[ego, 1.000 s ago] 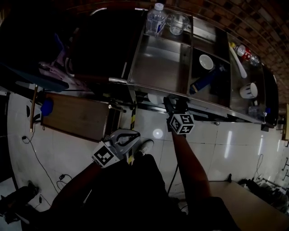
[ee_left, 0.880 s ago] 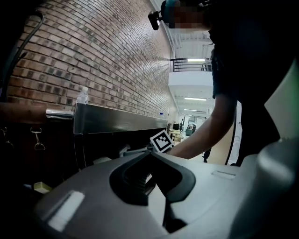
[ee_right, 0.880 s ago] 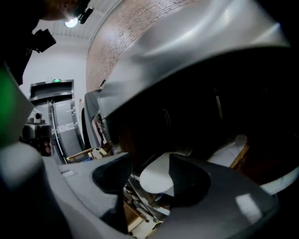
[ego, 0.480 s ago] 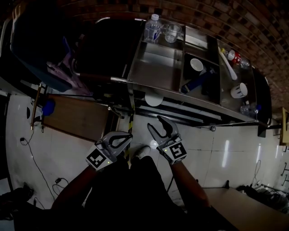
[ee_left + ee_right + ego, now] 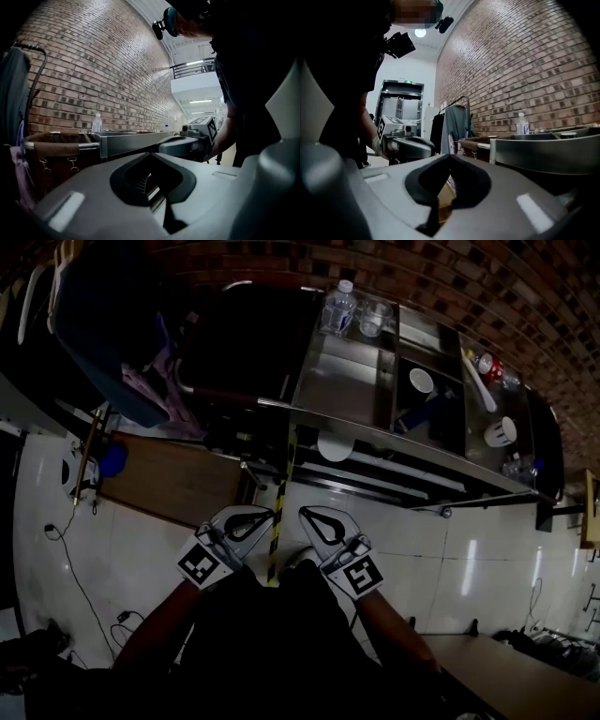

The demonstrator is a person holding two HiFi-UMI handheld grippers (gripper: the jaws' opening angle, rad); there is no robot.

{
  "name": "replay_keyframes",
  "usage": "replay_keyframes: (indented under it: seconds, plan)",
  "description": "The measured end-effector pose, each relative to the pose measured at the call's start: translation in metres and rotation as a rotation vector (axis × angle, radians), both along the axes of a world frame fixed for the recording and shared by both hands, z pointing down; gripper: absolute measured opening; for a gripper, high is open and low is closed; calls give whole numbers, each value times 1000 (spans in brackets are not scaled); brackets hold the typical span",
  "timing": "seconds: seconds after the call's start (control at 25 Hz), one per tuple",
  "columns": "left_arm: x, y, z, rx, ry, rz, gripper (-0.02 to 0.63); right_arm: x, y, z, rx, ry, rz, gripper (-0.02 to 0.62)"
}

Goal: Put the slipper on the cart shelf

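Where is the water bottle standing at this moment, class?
In the head view the water bottle stands at the far edge of the cart's leftmost tray, just left of a clear glass mug, near the brick wall.

Across the top of the head view, the rough brick wall (image 5: 450, 277) is showing red-brown blocks in a staggered pattern with paler mortar lines. Below it, the long stainless-steel cart (image 5: 342, 381) is gleaming dull silver-grey. At its upper left corner a clear plastic bottle (image 5: 337, 307) is wearing a white cap. Right of centre a small round bowl (image 5: 422, 381) is showing white beside a bright blue object (image 5: 427, 413), hard to identify in the dim light. At centre left a flat wooden board (image 5: 173, 482) is looking mid-brown. The glossy tiled floor (image 5: 469, 549) is reading white with thin dark grout lines, and a strip of tape (image 5: 283, 486) is running yellow and black down the centre.
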State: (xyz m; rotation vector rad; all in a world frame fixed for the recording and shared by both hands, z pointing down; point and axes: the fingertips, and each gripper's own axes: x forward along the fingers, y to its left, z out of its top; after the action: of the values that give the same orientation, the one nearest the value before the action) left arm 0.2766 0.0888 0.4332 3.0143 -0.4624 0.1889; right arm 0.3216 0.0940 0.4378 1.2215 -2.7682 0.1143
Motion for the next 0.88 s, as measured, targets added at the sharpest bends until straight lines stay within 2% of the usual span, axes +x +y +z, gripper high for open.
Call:
replay_keyframes:
  seconds: [0.2,0.6,0.88]
  plan:
    - [-53,-18,-3,18,31,14,2,-60,-13,2,-14,18,-13,0]
    - [-183,-55,-3,-11,76,102,2,-203,-53,0,-52,19,56,0]
    - [-241,-64,2,-22,84,168,2,-265,-61,9,-85,24,105,0]
